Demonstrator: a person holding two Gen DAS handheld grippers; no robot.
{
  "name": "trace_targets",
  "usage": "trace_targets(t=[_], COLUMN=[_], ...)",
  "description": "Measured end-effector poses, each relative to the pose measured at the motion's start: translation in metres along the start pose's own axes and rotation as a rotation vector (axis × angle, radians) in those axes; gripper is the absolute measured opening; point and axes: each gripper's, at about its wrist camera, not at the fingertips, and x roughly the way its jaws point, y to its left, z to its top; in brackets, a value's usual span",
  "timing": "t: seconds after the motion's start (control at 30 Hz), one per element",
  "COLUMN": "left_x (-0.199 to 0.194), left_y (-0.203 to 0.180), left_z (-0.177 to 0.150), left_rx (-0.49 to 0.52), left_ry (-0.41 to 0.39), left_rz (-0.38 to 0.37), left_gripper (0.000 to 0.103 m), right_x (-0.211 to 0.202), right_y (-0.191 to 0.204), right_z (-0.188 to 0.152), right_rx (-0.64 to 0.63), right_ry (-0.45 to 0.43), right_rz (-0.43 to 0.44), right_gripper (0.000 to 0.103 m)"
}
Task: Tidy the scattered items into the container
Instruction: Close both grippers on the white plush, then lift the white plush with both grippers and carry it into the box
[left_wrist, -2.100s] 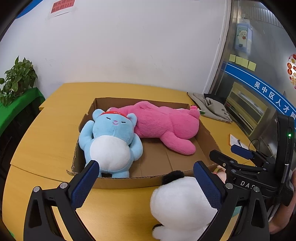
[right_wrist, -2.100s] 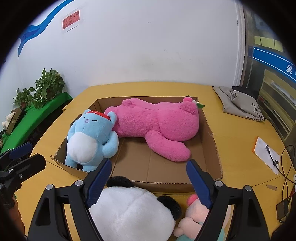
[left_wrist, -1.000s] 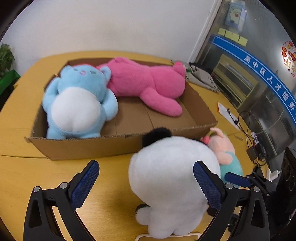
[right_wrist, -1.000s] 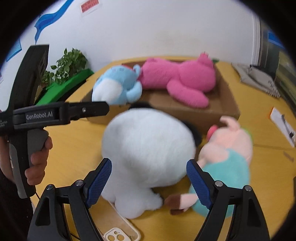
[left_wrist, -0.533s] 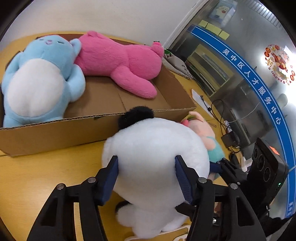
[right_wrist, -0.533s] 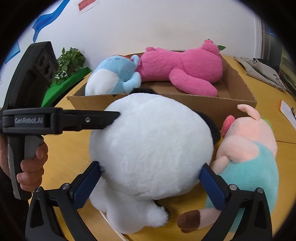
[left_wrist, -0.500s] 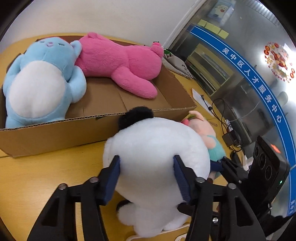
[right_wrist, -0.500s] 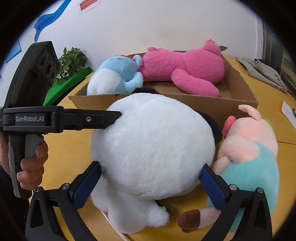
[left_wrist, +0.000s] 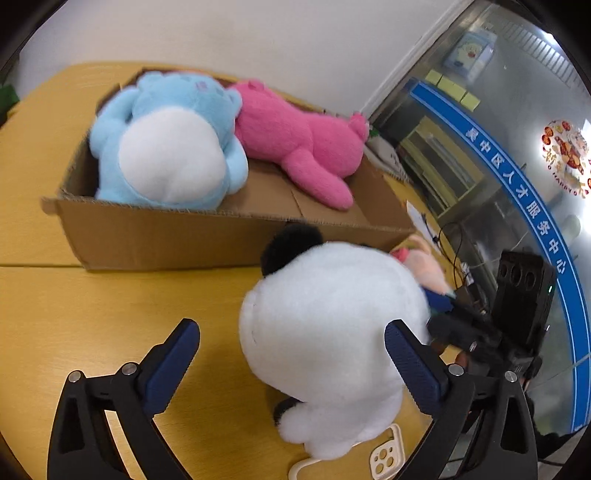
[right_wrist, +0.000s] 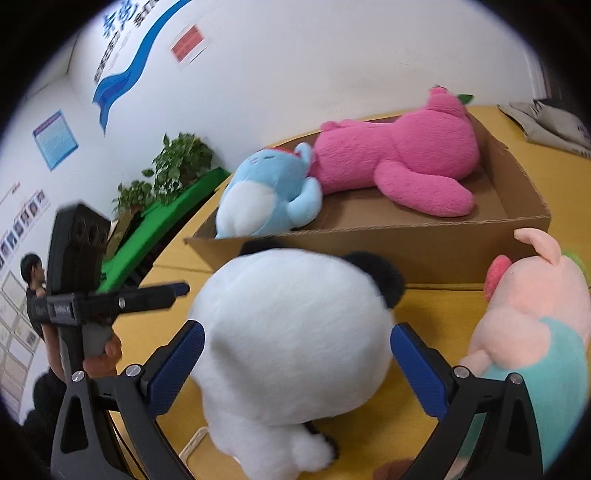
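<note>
1. The desk (left_wrist: 92, 314) is yellow wood and carries everything below.
2. The cardboard box (left_wrist: 177, 236) sits toward 11 o'clock in the left wrist view. Inside it the blue plush (left_wrist: 166, 147) lies at the left end with its white belly up, touching the pink plush (left_wrist: 306, 144), which stretches toward the right end.
3. The white panda plush (right_wrist: 295, 347) stands on the desk outside the box, just in front of its near wall, black ears toward the box.
4. The pig plush (right_wrist: 532, 332), pink with a teal top, lies at 3 o'clock of the panda, just beside it.
5. The right claw (right_wrist: 295, 369) straddles the panda, its blue pads against the fur on both sides; how firmly it grips I cannot tell.
6. The left claw (left_wrist: 291, 365) is spread wide: its right pad touches the panda's flank and its left pad stands clear over bare desk.
7. A phone (left_wrist: 386, 456) in a cream case lies at 6 o'clock of the panda, partly under it.
</note>
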Motion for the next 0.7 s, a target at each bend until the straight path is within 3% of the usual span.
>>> trace_targets(t=[0.1, 0.17, 0.2, 0.27, 0.43, 0.57, 0.7], left_x=[0.017, 0.017, 0.015, 0.011, -0.009, -0.052, -0.08], left_y=[-0.002, -0.003, -0.004, -0.006, -0.025, -0.053, -0.079], left_z=[-0.002, -0.003, -0.002, -0.001, 0.002, 0.023, 0.077], left_rx=[-0.003, 0.003, 0.006, 0.019, 0.058, 0.119, 0.189], left_ry=[0.029, 0.026, 0.023, 0.025, -0.008, -0.125, -0.253], left_rz=[-0.063, -0.101, -0.105, -0.096, -0.031, -0.046, -0.048], left_gripper=[0.097, 0.074, 0.073, 0.065, 0.059, 0.059, 0.059], right_x=[0.022, 0.029, 0.031, 0.031, 0.026, -0.008, -0.047], right_y=[0.003, 0.004, 0.002, -0.003, 0.002, 0.022, 0.044], right_z=[-0.002, -0.004, -0.003, -0.003, -0.005, 0.017, 0.077], right_rx=[-0.061, -0.062, -0.045, -0.014, -0.002, -0.044, -0.148], right_ry=[0.114, 0.115, 0.111, 0.102, 0.071, -0.024, -0.173], right_rz=[0.011, 0.013, 0.021, 0.062, 0.1, 0.104, 0.073], right_gripper=[0.096, 0.094, 0.089, 0.08, 0.065, 0.064, 0.064])
